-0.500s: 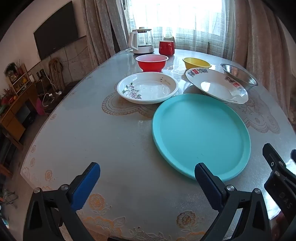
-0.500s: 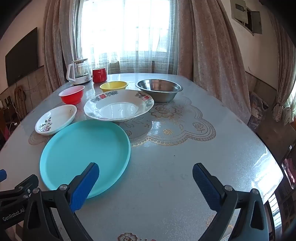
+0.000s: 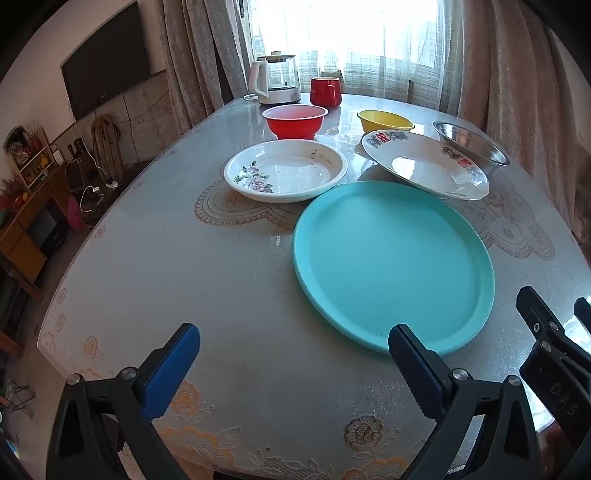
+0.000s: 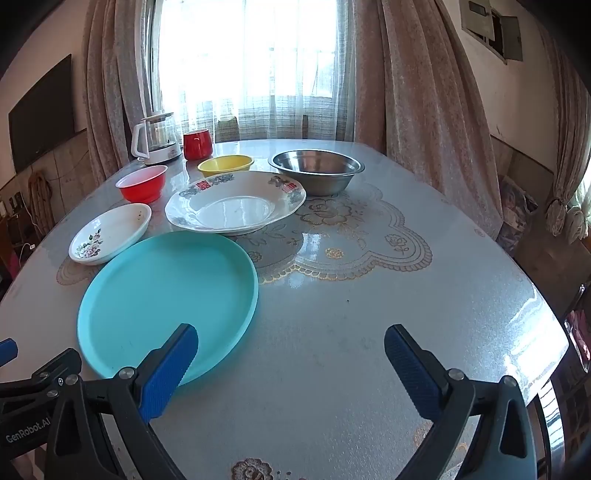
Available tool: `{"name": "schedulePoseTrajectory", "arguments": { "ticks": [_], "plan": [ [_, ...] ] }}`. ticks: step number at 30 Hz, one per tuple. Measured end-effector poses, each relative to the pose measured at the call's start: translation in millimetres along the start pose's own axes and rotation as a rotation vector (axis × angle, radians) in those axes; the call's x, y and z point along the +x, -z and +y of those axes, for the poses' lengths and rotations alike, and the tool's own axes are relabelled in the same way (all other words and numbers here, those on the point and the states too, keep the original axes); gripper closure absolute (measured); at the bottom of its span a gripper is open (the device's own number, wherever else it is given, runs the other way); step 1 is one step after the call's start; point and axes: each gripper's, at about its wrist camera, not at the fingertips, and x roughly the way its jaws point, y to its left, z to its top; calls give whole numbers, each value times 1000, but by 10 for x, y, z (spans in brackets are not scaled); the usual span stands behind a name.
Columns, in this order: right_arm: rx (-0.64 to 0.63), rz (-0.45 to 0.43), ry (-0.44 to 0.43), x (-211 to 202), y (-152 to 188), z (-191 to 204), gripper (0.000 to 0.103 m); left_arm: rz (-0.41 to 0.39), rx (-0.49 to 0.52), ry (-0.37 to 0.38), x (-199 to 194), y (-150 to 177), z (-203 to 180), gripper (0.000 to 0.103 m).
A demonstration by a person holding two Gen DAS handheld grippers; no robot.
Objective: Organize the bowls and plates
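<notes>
Left tool (image 3: 293,363): spread wide, empty; right tool (image 4: 290,360): likewise; turquoise plate (image 3: 393,264) nearest on tabletop (image 3: 221,295); two white plates (image 3: 286,171) behind; red, yellow, steel bowls (image 4: 142,182) beyond.

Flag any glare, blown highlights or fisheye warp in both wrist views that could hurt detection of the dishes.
Left wrist: window blown out; black corners, curved table edge; white floral plate glossy but readable. Right wrist: window also clipped, backlighting the kettle; glare streaks on the tabletop; teal plate evenly lit, sharp.
</notes>
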Motion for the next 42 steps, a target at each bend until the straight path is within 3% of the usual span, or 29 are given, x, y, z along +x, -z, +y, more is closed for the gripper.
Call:
{"name": "schedulePoseTrajectory", "arguments": {
  "ticks": [42],
  "plan": [
    [-8, 17, -20, 23, 41, 4, 0, 5, 8, 2, 7, 30, 1, 0]
  ]
}}
